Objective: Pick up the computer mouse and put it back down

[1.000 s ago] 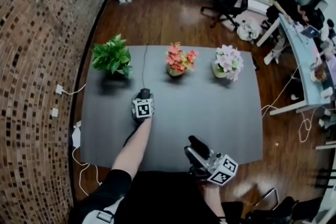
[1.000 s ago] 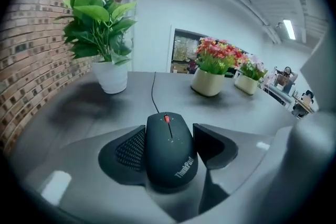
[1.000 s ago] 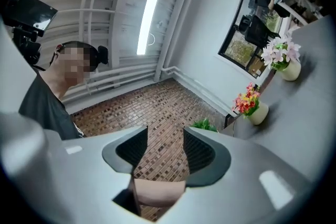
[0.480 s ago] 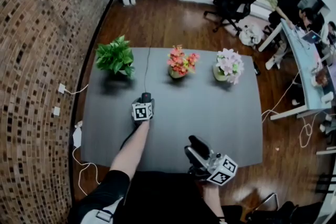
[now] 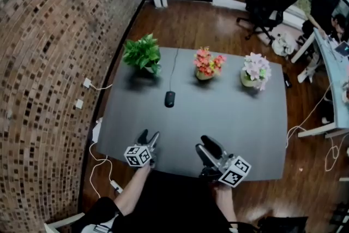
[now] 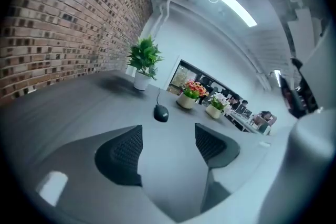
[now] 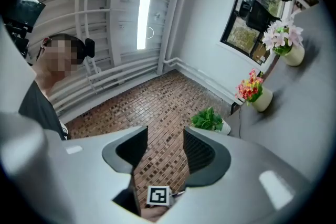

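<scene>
Three potted plants line the far edge of the table (image 5: 229,112) in the head view: a green leafy plant (image 5: 143,54) towards the far left corner, orange-red flowers (image 5: 206,63) at mid-edge, and pale pink flowers (image 5: 256,70) towards the far right corner. The computer mouse (image 5: 169,99) lies alone on the table, left of centre and nearer the far edge, probably because its cable (image 5: 173,65) runs off that edge. The left gripper (image 5: 148,139) and right gripper (image 5: 207,147) both sit at the near edge, well apart from the mouse.

From the left gripper view, the jaws stand apart and are opening, with only bare tabletop between them. The mouse (image 6: 161,113) sits ahead, lined up with the gap, so this gripper looks like the working one.

From the right gripper view, the jaws are apart and empty. They aim off the table at the brick wall (image 7: 157,113), with the left gripper's marker cube (image 7: 158,195) below them. This hand seems simply parked out of the way.
</scene>
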The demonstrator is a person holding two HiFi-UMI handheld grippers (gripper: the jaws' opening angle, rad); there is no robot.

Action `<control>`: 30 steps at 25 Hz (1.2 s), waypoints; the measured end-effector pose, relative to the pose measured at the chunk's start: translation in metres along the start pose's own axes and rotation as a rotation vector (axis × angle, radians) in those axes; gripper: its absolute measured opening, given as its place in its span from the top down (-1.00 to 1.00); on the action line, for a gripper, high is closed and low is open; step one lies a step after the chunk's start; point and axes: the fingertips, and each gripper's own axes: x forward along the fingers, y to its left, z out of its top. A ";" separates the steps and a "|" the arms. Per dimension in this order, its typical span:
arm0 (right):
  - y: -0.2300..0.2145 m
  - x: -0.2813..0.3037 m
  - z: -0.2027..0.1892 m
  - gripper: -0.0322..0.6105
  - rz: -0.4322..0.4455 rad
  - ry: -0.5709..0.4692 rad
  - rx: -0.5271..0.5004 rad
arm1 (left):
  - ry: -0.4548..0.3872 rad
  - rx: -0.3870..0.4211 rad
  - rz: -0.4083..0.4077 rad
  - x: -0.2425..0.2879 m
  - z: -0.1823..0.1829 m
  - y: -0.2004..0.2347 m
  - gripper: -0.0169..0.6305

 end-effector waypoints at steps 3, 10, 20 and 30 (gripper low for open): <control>-0.010 0.007 -0.024 0.26 0.039 0.075 0.040 | -0.053 -0.093 -0.083 -0.060 -0.011 -0.015 0.09; 0.033 0.035 -0.057 0.26 0.120 0.096 0.050 | -0.206 0.057 -0.292 -0.090 0.106 -0.077 0.29; 0.109 0.050 -0.110 0.26 -0.028 0.025 -0.042 | -0.179 0.049 -0.627 -0.182 0.112 -0.107 0.29; 0.189 0.081 -0.208 0.26 -0.107 0.024 -0.077 | -0.182 -0.050 -0.789 -0.262 0.112 -0.048 0.44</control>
